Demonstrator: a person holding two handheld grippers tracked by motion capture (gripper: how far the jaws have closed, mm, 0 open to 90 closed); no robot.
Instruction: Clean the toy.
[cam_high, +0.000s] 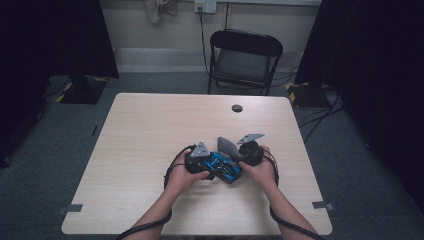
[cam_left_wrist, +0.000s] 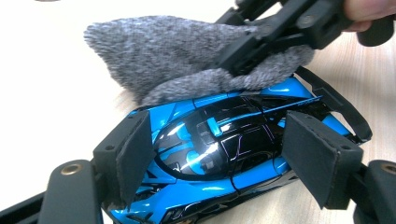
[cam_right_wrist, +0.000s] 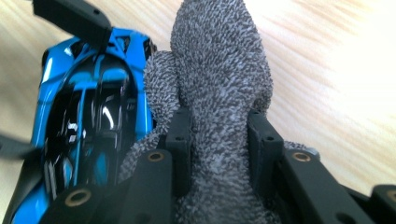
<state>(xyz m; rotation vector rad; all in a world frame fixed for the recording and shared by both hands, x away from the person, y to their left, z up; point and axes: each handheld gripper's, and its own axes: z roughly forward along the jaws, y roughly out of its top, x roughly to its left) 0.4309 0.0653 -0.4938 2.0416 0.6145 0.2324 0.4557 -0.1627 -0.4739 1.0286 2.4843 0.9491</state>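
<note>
Toy car: blue and black, on the wooden table, near its front edge.
Left gripper: jaws clamp the car's sides.
Right gripper: jaws pinch a grey cloth against the car.

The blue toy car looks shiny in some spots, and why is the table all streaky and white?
Left gripper view: white glare spots glint on the blue toy car. Right gripper view: the table is blurred into streaks and washed out bright; the grey cloth stays sharp. High view: dim, dark at the sides.
</note>
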